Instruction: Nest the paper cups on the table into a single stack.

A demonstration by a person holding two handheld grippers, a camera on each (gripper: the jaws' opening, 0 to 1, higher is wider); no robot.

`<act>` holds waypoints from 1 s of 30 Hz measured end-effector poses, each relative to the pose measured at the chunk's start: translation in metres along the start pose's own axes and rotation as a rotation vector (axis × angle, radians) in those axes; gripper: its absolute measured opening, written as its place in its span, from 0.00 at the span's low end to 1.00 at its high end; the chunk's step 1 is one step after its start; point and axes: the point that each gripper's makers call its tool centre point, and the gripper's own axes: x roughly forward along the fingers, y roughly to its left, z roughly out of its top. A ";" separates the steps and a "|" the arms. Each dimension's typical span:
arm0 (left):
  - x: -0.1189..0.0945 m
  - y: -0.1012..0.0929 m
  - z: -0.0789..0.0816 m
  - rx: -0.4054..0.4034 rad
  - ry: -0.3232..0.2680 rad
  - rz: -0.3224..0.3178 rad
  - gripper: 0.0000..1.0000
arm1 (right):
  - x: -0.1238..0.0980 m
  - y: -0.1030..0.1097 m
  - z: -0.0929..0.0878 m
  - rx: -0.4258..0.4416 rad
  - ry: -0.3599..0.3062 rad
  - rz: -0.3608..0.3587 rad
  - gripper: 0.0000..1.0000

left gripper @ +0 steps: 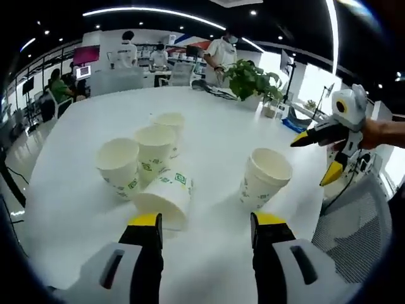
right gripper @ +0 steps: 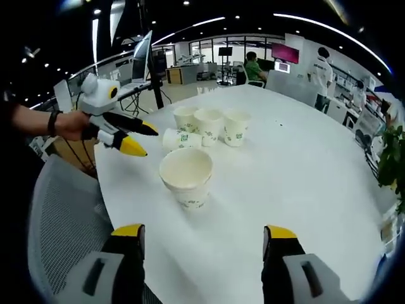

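Note:
On the white table [left gripper: 209, 120] three upright paper cups [left gripper: 154, 149] with green print stand in a row. A fourth cup [left gripper: 166, 199] lies on its side in front of them. Another upright cup [left gripper: 264, 177] stands apart to the right. My left gripper [left gripper: 207, 221] is open just short of the lying cup, with nothing between its jaws. The right gripper [left gripper: 310, 161] hangs open in a hand past the table's right edge. In the right gripper view, my right gripper [right gripper: 204, 231] is open before the lone cup [right gripper: 186, 176]. The left gripper [right gripper: 147, 140] is open beside the lying cup [right gripper: 180, 139], with the row [right gripper: 209, 125] behind.
A potted plant [left gripper: 253, 79] stands at the table's far side. A grey mesh chair [right gripper: 63, 209] sits against the near table edge, also seen as the chair [left gripper: 354, 215]. Several people, desks and screens fill the room behind.

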 end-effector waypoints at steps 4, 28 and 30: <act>0.008 0.003 -0.001 -0.070 -0.011 0.003 0.54 | -0.009 -0.001 0.001 0.012 -0.014 -0.013 0.78; 0.059 0.022 0.007 -0.320 -0.090 0.010 0.47 | -0.039 0.019 0.019 0.056 -0.054 -0.052 0.80; 0.063 0.024 0.007 -0.351 -0.104 0.008 0.46 | -0.040 0.020 0.018 0.062 -0.051 -0.056 0.80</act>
